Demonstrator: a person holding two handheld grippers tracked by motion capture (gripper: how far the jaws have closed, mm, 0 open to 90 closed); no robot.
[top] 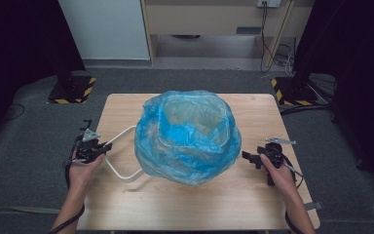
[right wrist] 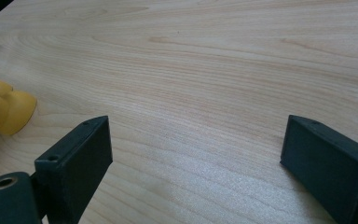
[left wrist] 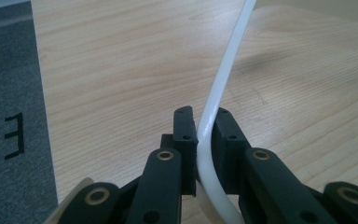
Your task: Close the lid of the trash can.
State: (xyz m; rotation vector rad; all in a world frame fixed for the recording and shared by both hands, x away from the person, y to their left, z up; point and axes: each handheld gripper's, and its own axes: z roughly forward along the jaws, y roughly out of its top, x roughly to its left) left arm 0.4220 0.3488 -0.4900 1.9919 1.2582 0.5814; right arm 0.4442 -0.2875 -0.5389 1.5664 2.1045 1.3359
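A: What has the left claw [top: 108, 146] got hold of at the left of the high view?

B: The white handle [left wrist: 214, 100] of the bin. In the left claw's own view its jaws are clamped shut on the bent part of that thin bar, which rises toward the top of the frame.

A: And the bin itself?

B: Centre of the wooden counter [top: 253, 195], a clear plastic bin [top: 195, 124] draped in a blue plastic bag [top: 185, 156] that spills over its rim and down the sides. The handle loops out from its left side, so gripping it is probably meant to steady or tip the bin.

A: The right claw [top: 247, 157]?

B: Open, jaws wide apart with bare counter between them, resting just right of the bag. I'd judge it's waiting to catch the bag's edge.
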